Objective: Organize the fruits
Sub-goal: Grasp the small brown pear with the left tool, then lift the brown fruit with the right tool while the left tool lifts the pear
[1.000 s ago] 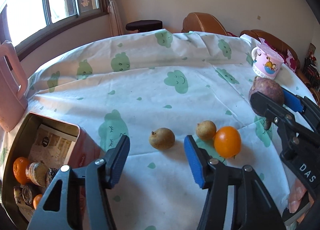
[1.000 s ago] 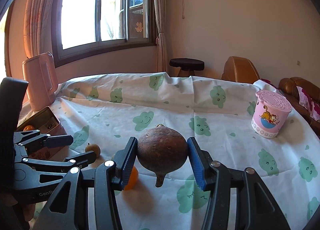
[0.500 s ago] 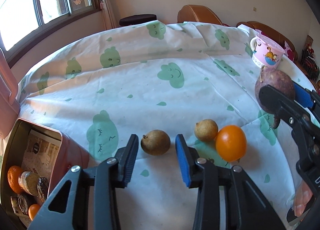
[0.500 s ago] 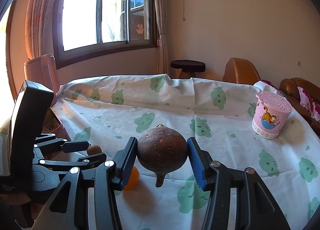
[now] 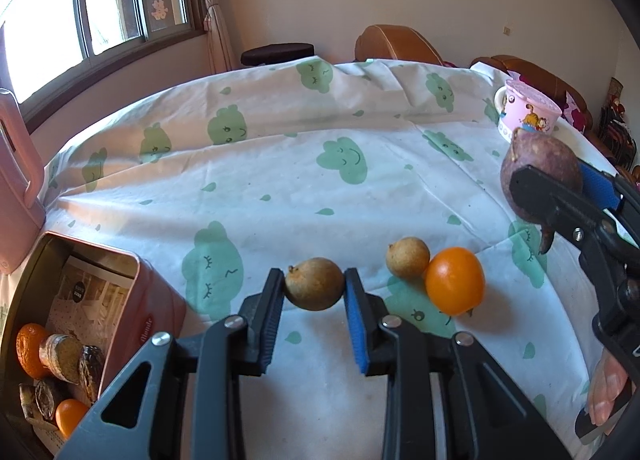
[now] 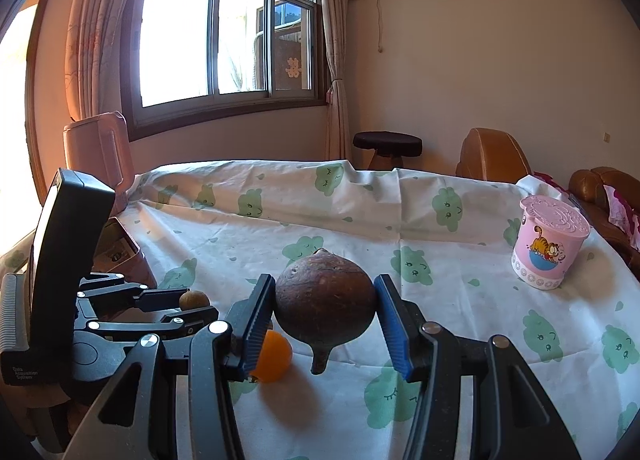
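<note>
Two grippers are at work over a tabletop [image 5: 280, 180] draped in a white cloth printed with green smiling clouds; the left gripper [image 5: 314, 302], at lower centre of the left wrist view, has its jaws clenched on a small brown round fruit [image 5: 315, 283], blue pads pressing both its sides; the right gripper [image 6: 325, 320] has its jaws grasping a large dark brown fruit [image 6: 325, 310] with a short stalk pointing down, seen at centre of the right wrist view and at the right edge of the left wrist view; just right of the left gripper a second small brown fruit [image 5: 407, 257] lies touching an orange fruit [image 5: 455, 284] on the cloth; at lower left an open pink tin [image 5: 156, 300] holds an orange, another smaller orange fruit and several brownish pieces, with a printed leaflet inside; red lettering on the tin's wall is too small to read; a pink cup [image 6: 551, 246] with a cartoon orange cat stands at the right of the right wrist view, well apart from the fruit; the body of the left gripper, at lower left of that view, carries small white text reading "Data Acquisition System"; a pink jug [image 6: 100, 148] stands by the window at upper left.
</note>
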The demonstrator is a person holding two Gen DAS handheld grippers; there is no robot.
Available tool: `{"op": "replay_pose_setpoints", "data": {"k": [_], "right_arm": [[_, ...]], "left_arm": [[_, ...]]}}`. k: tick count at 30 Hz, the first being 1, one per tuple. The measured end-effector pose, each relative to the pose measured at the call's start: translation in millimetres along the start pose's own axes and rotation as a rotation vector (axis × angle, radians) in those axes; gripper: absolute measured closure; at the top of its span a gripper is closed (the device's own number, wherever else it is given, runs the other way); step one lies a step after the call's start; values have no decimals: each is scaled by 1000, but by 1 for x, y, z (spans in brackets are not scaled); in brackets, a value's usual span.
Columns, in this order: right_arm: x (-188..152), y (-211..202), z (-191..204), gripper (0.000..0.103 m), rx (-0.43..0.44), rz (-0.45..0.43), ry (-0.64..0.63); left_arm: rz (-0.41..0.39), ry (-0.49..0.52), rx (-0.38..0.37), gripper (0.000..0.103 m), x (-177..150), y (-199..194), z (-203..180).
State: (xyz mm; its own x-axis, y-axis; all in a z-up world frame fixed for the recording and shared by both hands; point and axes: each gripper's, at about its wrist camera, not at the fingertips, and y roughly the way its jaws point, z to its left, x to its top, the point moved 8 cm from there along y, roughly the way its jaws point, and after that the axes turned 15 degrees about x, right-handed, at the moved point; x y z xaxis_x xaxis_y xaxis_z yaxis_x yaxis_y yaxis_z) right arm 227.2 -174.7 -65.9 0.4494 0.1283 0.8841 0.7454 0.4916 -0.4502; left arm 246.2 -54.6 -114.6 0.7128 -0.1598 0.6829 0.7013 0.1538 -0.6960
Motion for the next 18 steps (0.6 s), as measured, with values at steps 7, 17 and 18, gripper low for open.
{"op": "replay_pose_setpoints", "data": {"k": [7, 17, 18], "right_arm": [[2, -3, 3, 50, 6, -18, -16], [3, -8, 9, 50, 11, -44, -44], [3, -9, 10, 50, 10, -48, -45]], "left_arm": [[-73, 1, 34, 71, 3, -15, 3], [-147, -25, 62, 71, 7, -29, 10], [-154, -28, 64, 71, 7, -31, 10]]}}
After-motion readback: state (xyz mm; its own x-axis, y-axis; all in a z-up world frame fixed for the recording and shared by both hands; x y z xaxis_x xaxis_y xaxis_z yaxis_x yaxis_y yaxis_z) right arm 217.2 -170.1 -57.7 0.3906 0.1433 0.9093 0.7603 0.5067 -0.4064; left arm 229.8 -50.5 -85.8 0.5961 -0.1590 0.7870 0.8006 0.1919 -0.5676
